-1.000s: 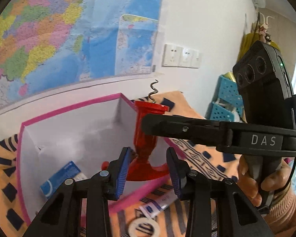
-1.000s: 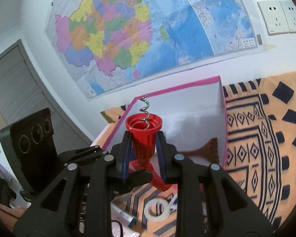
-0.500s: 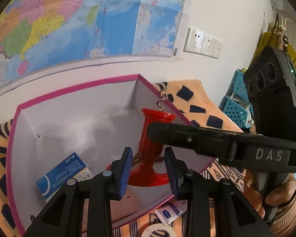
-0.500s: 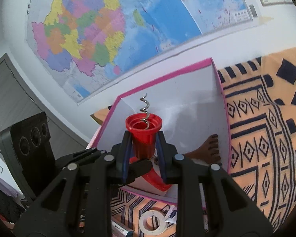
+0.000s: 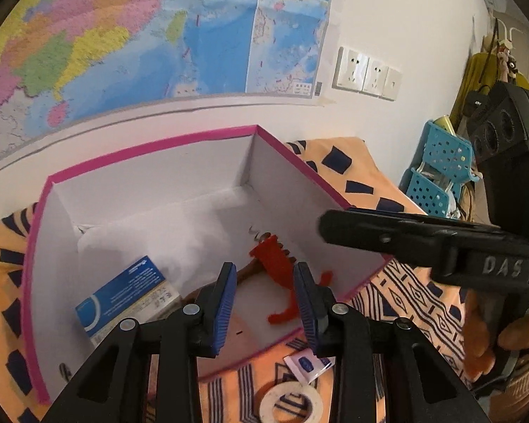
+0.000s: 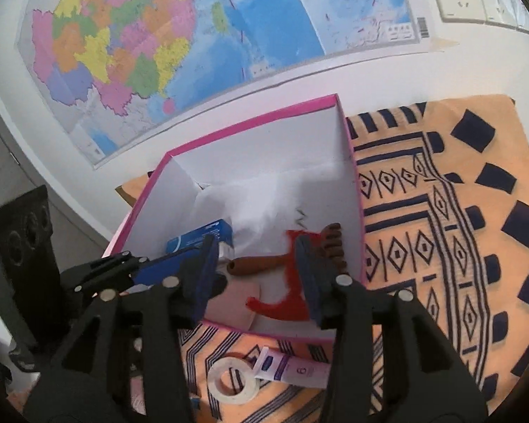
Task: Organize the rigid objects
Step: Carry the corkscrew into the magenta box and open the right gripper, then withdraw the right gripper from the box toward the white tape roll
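Left gripper (image 5: 264, 303) black with silver screws, ribbed blue fingers (image 5: 225, 303), right gripper (image 6: 255, 275) alike, white "DAS" lettering, knitted tan sleeve (image 5: 525, 393)

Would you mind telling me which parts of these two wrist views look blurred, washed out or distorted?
Left wrist view: the red corkscrew in the pink-edged box is motion-smeared, the box floor bleaches to white glare, and the wall map bows with fisheye curvature. Right wrist view: the corkscrew is again smeared, the tape roll stays fairly crisp, and the corners vignette to black.

The corkscrew (image 6: 292, 282) lay in the box (image 6: 356, 190), right of the carton (image 6: 201, 238); a tape roll (image 6: 233, 377) lay before the box.
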Demonstrator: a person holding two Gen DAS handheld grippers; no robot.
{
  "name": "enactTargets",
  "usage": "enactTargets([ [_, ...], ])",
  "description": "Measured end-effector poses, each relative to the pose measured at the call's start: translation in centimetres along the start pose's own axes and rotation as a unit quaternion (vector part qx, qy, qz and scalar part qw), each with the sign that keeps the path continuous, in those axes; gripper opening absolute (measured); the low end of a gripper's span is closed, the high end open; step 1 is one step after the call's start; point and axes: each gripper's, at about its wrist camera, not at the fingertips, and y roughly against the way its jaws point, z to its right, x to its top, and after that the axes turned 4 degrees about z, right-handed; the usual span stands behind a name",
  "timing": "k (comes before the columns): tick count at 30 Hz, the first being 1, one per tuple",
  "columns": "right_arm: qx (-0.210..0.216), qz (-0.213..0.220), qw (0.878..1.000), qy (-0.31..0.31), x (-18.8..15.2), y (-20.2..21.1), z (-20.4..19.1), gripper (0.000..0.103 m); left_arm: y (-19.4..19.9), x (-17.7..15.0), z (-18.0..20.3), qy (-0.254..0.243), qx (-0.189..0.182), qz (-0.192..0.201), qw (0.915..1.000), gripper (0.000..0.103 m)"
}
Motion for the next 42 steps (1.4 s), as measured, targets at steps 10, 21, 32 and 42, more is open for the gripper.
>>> enactTargets([
  [10, 0.033, 0.018, 0.999, 0.026, -2.8, 4.8, -0.1, 0.047, 5.5, -3.0, 0.2, 0.003, -0.022, 0.046, 0.9987, 0.050],
  [21, 0.026, -0.018, 1.000, -0.002, -7.6, 5.6, 2.8, 0.047, 6.3, -7.2, -0.5, 0.035, -0.021, 0.017, 0.9990, 0.050],
  [32, 0.024, -0.060, 0.997, -0.037, -10.9, 4.4, 4.8, 0.047, 5.1, -9.6, 0.4, 0.053, -0.039, -0.021, 0.9976, 0.050],
  [42, -0.010, -0.071, 0.996, -0.061, -11.3, 3.0, 7.2, 0.047, 0.8, -8.9, 3.4, 0.021, -0.053, -0.065, 0.9963, 0.050],
])
